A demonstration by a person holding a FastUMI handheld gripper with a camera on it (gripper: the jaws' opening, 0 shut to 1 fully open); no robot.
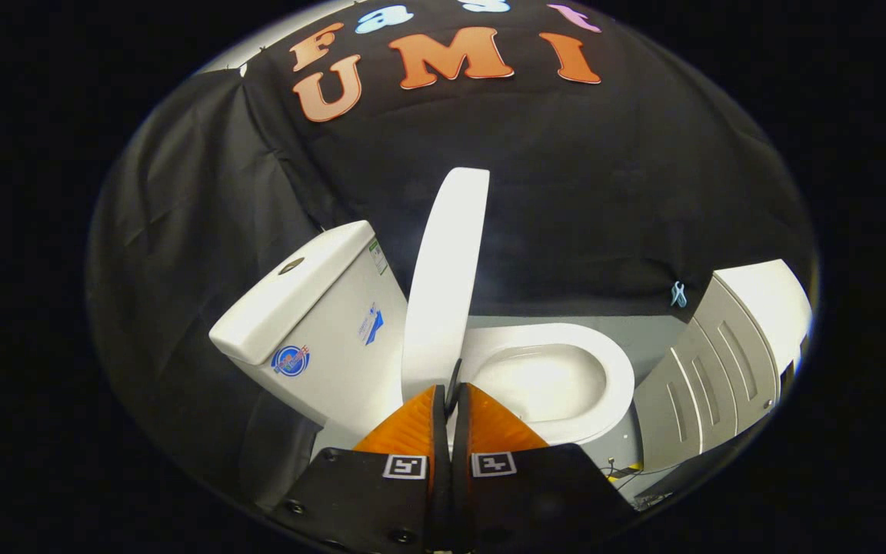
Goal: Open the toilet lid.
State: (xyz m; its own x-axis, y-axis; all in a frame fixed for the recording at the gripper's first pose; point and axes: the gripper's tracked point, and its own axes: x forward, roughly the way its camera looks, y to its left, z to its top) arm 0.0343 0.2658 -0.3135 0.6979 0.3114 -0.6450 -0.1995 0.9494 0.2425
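The white toilet stands just beyond my fingers, with its tank (312, 315) to the left and its open bowl and seat ring (566, 377) to the right. The lid (443, 269) stands raised, nearly upright, between tank and bowl, leaning slightly toward the tank. My gripper (452, 394) is low in front of the lid's bottom end, and its jaws are pressed together with only a thin dark sliver between the tips. The fingers hide the lid's hinge end, and I cannot make out any contact with the lid.
A grey-and-white cabinet (727, 362) stands to the right of the bowl. Black cloth walls close in behind and to the left of the tank, with a small blue clip (678, 293) on the cloth. Cables lie on the grey floor (620, 469) by the bowl's base.
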